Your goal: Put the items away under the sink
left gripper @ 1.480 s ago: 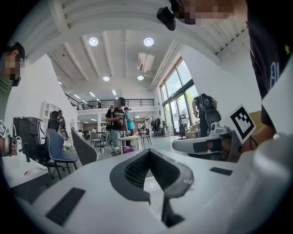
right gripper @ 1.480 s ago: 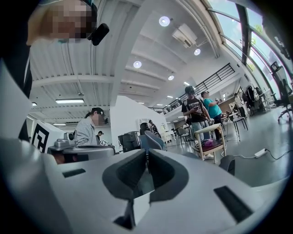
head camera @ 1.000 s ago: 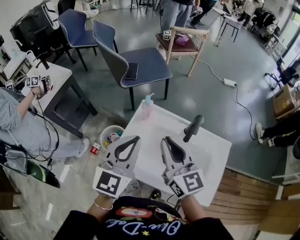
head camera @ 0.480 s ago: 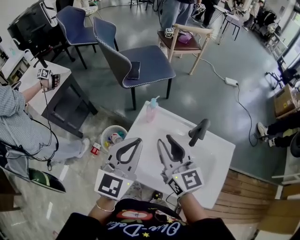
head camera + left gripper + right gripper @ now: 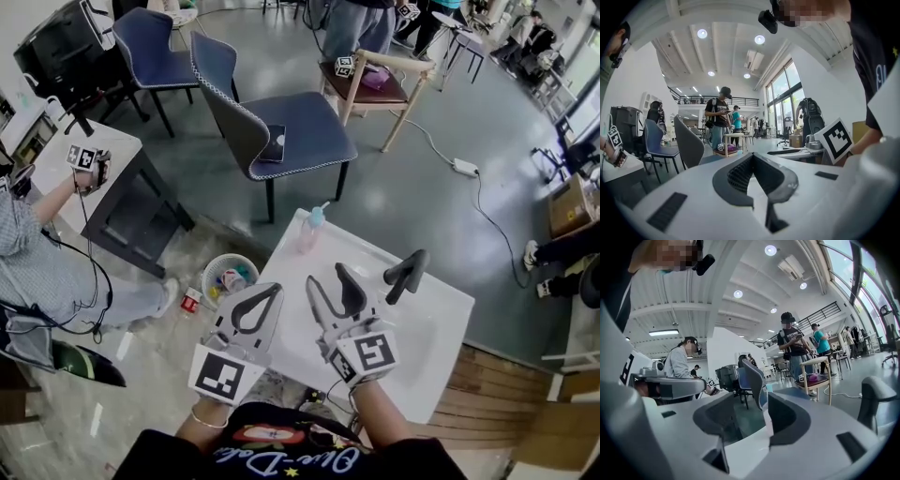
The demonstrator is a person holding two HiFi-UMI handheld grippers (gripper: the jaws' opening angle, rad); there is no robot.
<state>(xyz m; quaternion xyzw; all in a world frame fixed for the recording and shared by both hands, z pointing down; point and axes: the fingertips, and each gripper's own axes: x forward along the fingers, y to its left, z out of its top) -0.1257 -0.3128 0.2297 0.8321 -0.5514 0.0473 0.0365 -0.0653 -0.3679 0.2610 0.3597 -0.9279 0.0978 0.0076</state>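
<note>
white sink (image 5: 431,328) with a black faucet (image 5: 405,275) stands before the person; a pink soap bottle (image 5: 310,230) with a teal pump sits upright on its far left corner, and a white bucket (image 5: 208,272) of small items stands on the floor just left of it. the space beneath the sink is hidden by the basin, and the bucket's contents are too small to identify. both grippers are held about level over the sink's near edge: left gripper (image 5: 274,291) jaws pressed together on nothing, right gripper (image 5: 326,277) jaws spread, having just been opening, nothing between them.

White left gripper (image 5: 275,289) and right gripper (image 5: 325,275) — dark looped fingers (image 5: 352,292), square-marker cubes (image 5: 225,372) — black lettered shirt (image 5: 281,452)
</note>
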